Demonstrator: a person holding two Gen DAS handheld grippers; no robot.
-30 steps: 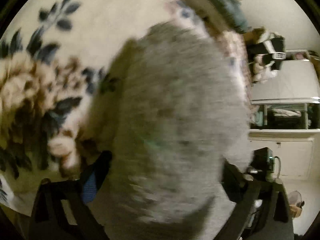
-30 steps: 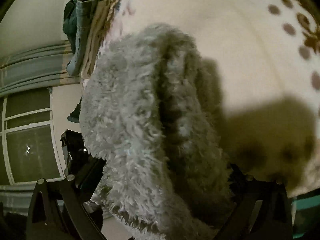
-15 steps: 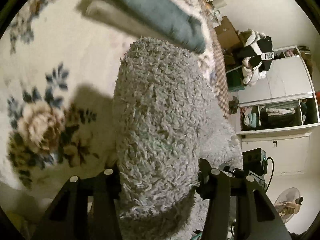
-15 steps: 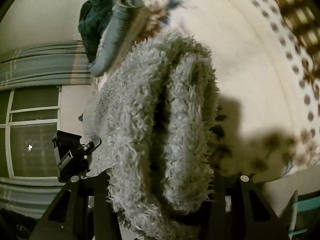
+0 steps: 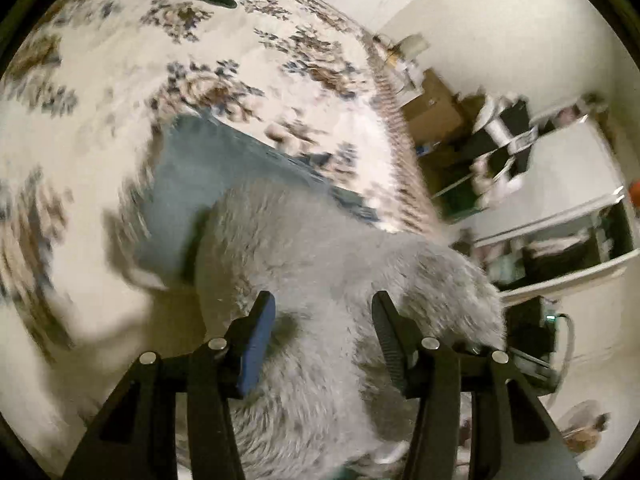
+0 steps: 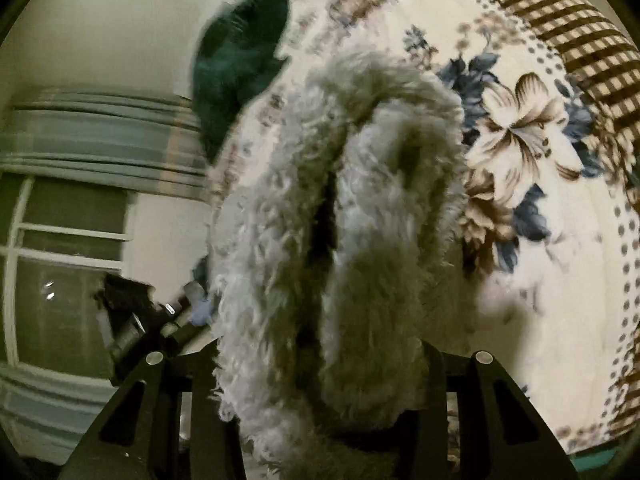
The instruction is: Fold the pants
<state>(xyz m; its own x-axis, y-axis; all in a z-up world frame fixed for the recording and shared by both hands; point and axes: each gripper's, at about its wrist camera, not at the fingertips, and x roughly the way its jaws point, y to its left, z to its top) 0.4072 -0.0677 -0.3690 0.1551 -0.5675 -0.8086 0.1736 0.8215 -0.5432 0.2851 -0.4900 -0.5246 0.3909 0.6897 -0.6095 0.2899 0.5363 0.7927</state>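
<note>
Fluffy grey pants (image 5: 320,248) hang bunched from both grippers above a floral bedspread (image 5: 100,80). In the left wrist view my left gripper (image 5: 324,320) is shut on a thick wad of the pile, and its blue pad (image 5: 256,352) presses the fabric. The right wrist view shows the pants (image 6: 360,160) as a doubled fold with a dark crease down the middle. It fills my right gripper (image 6: 320,356) and hides both fingertips. That gripper's jaws are closing on the fold. The picture is blurred by motion.
A folded blue-grey garment (image 5: 192,184) lies on the bed under the pants. A dark green garment (image 6: 236,80) sits at the bed's far end. Cardboard boxes (image 5: 432,108) and white shelves (image 5: 560,240) stand beyond the bed. A window (image 6: 60,248) is at the left in the right wrist view.
Both grippers have closed in on the pants and lifted them off the bedspread. The bed now lies farther below, and the folded blue-grey garment shows beneath.
</note>
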